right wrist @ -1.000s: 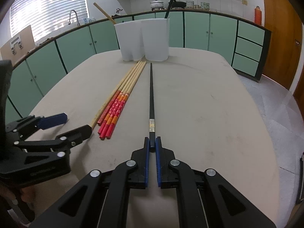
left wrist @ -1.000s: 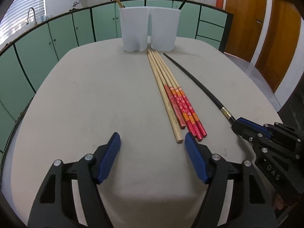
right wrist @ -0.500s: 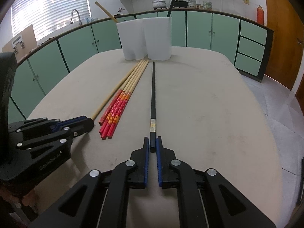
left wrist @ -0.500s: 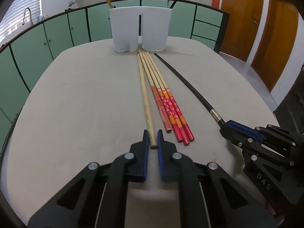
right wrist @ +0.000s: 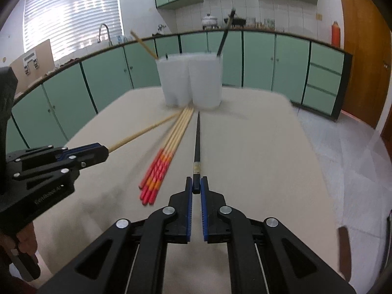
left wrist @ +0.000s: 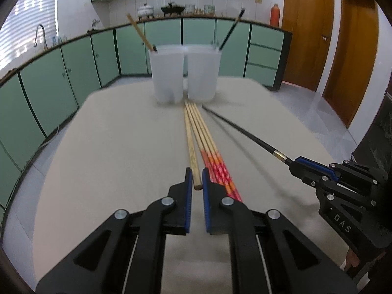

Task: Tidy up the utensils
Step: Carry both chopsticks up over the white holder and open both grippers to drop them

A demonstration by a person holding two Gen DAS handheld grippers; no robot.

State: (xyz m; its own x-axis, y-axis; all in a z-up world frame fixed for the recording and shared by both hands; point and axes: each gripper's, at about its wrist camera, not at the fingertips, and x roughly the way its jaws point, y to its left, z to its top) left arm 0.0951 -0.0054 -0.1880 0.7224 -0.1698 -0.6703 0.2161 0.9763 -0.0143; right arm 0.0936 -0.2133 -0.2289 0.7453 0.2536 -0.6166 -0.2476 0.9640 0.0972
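Pale wood first: on my left side the plain wooden chopstick (left wrist: 191, 147) sits with its blunt butt end pinched between the jaws of my left gripper (left wrist: 195, 183), which are closed on it. It looks light, stiff and smooth, so I judge it will pivot or slide if held only at the tip; a hold a little further up the shaft would steady it. Its far tip points toward the left white cup (left wrist: 167, 73), which already holds one wooden stick leaning out.

Just right of it, the red-handled chopsticks (left wrist: 215, 166) lie in a tight bundle on the beige worktop (left wrist: 110, 147), untouched, their thin ends near the foot of the cups. They seem equally light and likely to roll apart if nudged.

Further right, the black chopstick (right wrist: 196, 144) runs straight ahead from my right gripper (right wrist: 196, 186), whose jaws are clamped on its butt end just behind the metal band. It looks slick and thin, so I expect it to slip more readily than wood. The right white cup (right wrist: 207, 80) stands beyond its tip, a black stick already inside.
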